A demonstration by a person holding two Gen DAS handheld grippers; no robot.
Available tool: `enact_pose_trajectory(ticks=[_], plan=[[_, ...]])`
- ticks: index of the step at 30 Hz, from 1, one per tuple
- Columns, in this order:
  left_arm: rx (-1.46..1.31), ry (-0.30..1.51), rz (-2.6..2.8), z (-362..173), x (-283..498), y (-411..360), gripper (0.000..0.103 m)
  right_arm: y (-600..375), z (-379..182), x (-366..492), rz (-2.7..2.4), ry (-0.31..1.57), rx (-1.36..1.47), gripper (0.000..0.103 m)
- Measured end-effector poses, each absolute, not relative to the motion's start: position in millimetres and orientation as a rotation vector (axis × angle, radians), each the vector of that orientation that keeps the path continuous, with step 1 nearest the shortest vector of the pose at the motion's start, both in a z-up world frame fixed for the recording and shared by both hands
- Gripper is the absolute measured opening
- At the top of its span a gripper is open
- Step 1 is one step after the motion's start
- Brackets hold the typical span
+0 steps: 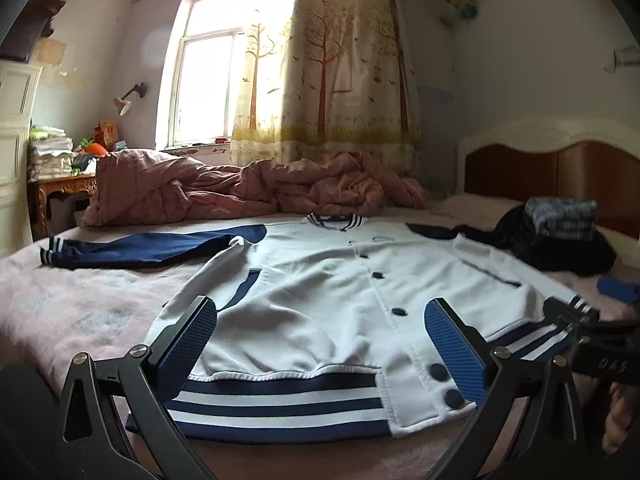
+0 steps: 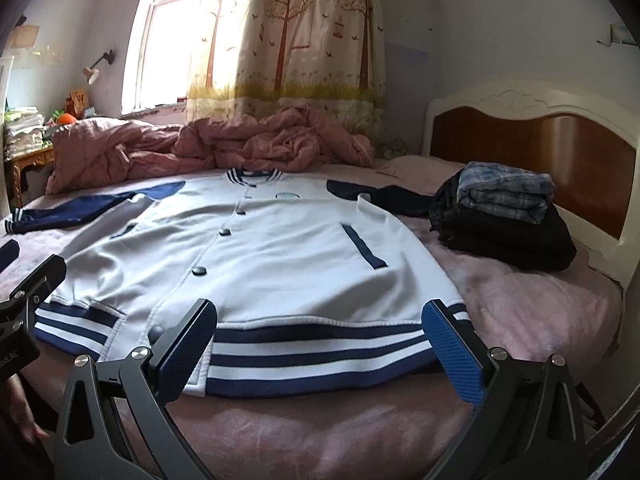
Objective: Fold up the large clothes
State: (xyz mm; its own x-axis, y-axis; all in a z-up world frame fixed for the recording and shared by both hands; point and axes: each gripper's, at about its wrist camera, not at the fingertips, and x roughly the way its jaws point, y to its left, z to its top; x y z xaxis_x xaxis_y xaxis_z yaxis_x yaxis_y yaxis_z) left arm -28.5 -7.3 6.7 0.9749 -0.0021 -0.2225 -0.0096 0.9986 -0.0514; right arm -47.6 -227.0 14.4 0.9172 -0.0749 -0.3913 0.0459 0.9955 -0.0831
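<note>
A white varsity jacket (image 1: 320,280) with navy sleeves and a striped navy-and-white hem lies flat, buttoned, front up, on the pink bed; it also shows in the right wrist view (image 2: 280,248). Its left sleeve (image 1: 152,250) stretches out sideways. My left gripper (image 1: 320,312) is open, its jaws set wide just above the hem's left half. My right gripper (image 2: 320,312) is open above the hem's right half, holding nothing. The right gripper's body (image 1: 592,328) shows at the left view's right edge.
A crumpled pink quilt (image 1: 240,188) lies beyond the collar. A stack of folded dark and plaid clothes (image 2: 504,216) sits by the wooden headboard (image 2: 532,136). A bedside table (image 1: 60,188) with clutter stands at the left. The pink sheet (image 2: 520,312) spreads right of the jacket.
</note>
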Motion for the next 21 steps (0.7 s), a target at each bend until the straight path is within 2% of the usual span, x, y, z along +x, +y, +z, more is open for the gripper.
enact_pose_trajectory(ticks=[4,8,12,21], plan=[[0.05,0.315,-0.035,9.6,-21.7,-13.6,0.103,-226.1,12.7,-48.8,-0.09,0.403,-0.068,0.103],[0.123,0.26,-0.02,12.8,-31.8,-19.2,0.103,-229.0,9.3,-46.2,-0.073,0.431,-0.037,0.103],[0.081,0.287,-0.035,17.2,-31.4,-11.7,0.103,-232.6,11.1,-53.5,-0.124,0.372,-0.01,0.103],[0.016,0.39,-0.12,11.3,-15.9,1.2,0.103,-230.5,13.0,-49.8,-0.094,0.424,-0.053,0.103]])
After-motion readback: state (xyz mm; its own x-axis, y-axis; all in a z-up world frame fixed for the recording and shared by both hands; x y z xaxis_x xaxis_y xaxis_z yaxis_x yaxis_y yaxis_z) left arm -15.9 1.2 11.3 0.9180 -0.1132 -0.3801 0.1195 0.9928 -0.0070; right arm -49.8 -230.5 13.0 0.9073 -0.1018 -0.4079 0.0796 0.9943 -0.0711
